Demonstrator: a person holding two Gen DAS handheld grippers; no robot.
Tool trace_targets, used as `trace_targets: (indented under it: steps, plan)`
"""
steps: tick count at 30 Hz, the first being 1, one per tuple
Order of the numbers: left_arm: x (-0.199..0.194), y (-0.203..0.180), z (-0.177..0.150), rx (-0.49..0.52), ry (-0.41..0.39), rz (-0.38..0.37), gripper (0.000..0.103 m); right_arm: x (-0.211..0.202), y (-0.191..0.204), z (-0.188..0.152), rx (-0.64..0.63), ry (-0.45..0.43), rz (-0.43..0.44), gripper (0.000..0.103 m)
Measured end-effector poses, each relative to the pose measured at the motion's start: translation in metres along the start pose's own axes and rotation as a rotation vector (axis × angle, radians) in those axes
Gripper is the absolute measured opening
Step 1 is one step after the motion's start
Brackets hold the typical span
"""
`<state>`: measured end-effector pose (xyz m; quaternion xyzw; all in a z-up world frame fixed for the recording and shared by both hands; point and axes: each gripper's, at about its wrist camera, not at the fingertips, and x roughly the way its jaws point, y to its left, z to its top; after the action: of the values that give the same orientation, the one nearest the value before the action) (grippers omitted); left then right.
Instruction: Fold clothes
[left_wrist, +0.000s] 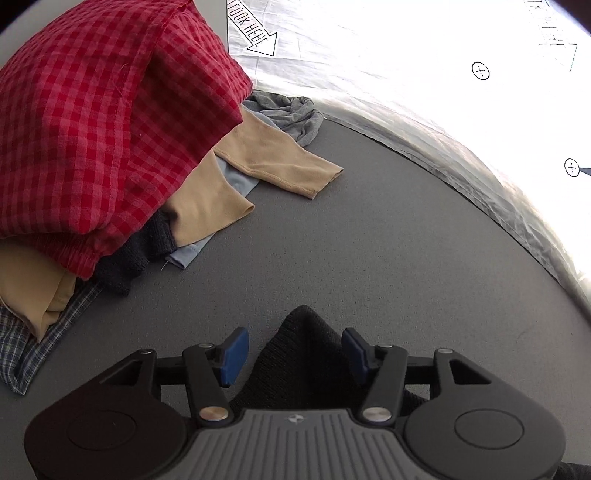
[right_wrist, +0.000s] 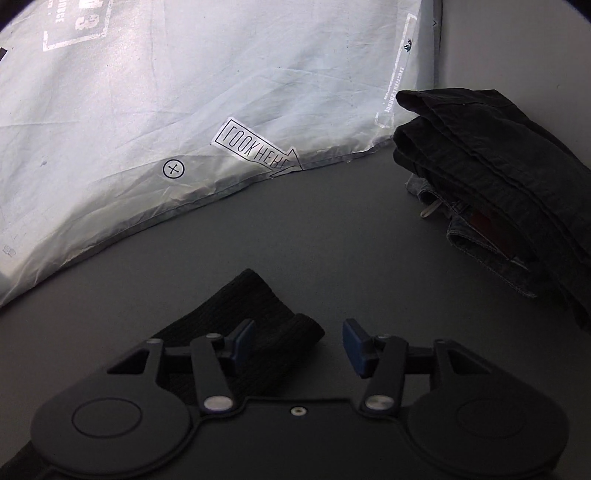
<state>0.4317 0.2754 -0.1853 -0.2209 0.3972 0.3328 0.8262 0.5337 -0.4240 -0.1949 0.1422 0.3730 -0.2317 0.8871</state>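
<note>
Garment in work: black ribbed knit (left_wrist: 306, 365), flat on grey tabletop (left_wrist: 369, 240), between both tools. Left gripper (left_wrist: 291, 356) and right gripper (right_wrist: 299, 341) spread wide, grasping nothing, each astride a knit edge, likely for pinching. Unfolded pile, red gingham shirt (left_wrist: 103, 122) topmost, left; folded dark jeans (right_wrist: 491, 166) stacked right.

Work surface: grey matte tabletop (left_wrist: 369, 236), evenly textured, filling the lower part of both views.
Backdrop: white translucent sheet (right_wrist: 207, 81), creased, strongly backlit, its hemmed lower edge lying on the far side of the tabletop.
Markings on the sheet: arrow label reading "LOOK HERE" (right_wrist: 255, 149), upside down; circled cross marks (left_wrist: 480, 70) beside it; faded white block print toward the sheet's upper left.
</note>
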Motion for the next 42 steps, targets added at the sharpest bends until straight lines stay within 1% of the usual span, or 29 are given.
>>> trace_targets:
  steps: [3,5,7,8,9,10,11,12,13,15,16,18,20,23,25,27,28,31,33,38,41,42]
  plan:
    - [-0.001,0.000,-0.008,0.009,0.014,0.013,0.057,0.016,-0.009,-0.007,0.058,0.031,0.010,0.054]
    - [-0.002,0.000,-0.013,0.014,0.024,0.021,0.057,0.024,-0.007,-0.008,0.050,0.040,-0.005,0.054]
    - [-0.009,0.002,-0.011,0.016,-0.006,0.043,0.057,0.032,-0.004,-0.006,0.036,0.045,0.004,0.053]
    - [-0.013,0.002,-0.010,0.016,-0.022,0.055,0.057,0.035,-0.002,-0.005,0.029,0.045,0.013,0.050]
    - [-0.016,0.004,-0.007,0.007,-0.034,0.060,0.057,0.036,0.001,-0.004,0.012,0.043,0.013,0.037]
    - [-0.020,0.007,-0.004,-0.004,-0.045,0.065,0.057,0.038,0.004,-0.004,-0.005,0.041,0.013,0.019]
    - [-0.023,0.009,-0.001,-0.015,-0.057,0.070,0.057,0.039,0.007,-0.003,-0.030,0.036,0.013,0.018]
    - [-0.027,0.011,0.003,-0.025,-0.068,0.075,0.057,0.037,0.011,-0.001,-0.079,0.021,0.011,0.006]
    - [-0.028,0.013,0.005,-0.034,-0.065,0.066,0.057,0.036,0.015,0.000,-0.129,0.005,0.006,0.005]
    - [-0.031,0.016,0.008,-0.050,-0.055,0.047,0.057,0.033,0.018,0.003,-0.207,-0.032,-0.026,0.005]
    - [-0.031,0.016,0.008,-0.042,-0.048,0.034,0.057,0.034,0.015,0.005,-0.206,-0.034,-0.038,0.005]
    - [-0.027,0.008,0.001,0.008,-0.019,-0.002,0.057,0.038,0.009,0.007,-0.197,-0.034,-0.058,0.005]
    - [-0.021,-0.007,-0.009,0.095,0.008,-0.031,0.057,0.043,0.004,0.006,-0.157,-0.017,-0.053,0.005]
    - [-0.011,-0.037,-0.029,0.265,0.041,-0.066,0.057,0.042,0.006,0.002,-0.177,-0.031,-0.072,0.005]
    - [-0.003,-0.051,-0.040,0.339,0.066,-0.086,0.057,0.042,0.007,0.001,-0.167,-0.030,-0.075,0.005]
    - [0.004,-0.062,-0.048,0.392,0.073,-0.088,0.057,0.042,0.004,0.002,-0.142,-0.025,-0.071,0.005]
    - [0.007,-0.066,-0.050,0.401,0.069,-0.077,0.057,0.042,0.003,0.003,-0.134,-0.023,-0.068,0.005]
    - [0.017,-0.070,-0.042,0.349,0.053,-0.050,0.058,0.043,0.003,0.003,-0.143,-0.021,-0.065,0.005]
    - [0.023,-0.070,-0.036,0.308,0.048,-0.039,0.062,0.044,0.003,0.003,-0.150,-0.022,-0.064,0.006]
    - [0.033,-0.075,-0.028,0.315,0.027,-0.021,0.074,0.051,-0.001,0.007,-0.112,-0.015,-0.081,0.008]
    - [0.036,-0.071,-0.021,0.274,0.047,-0.025,0.077,0.055,-0.002,0.012,-0.103,0.001,-0.106,0.020]
    - [0.035,-0.069,-0.018,0.258,0.056,-0.025,0.077,0.054,-0.005,0.016,-0.088,0.010,-0.110,0.030]
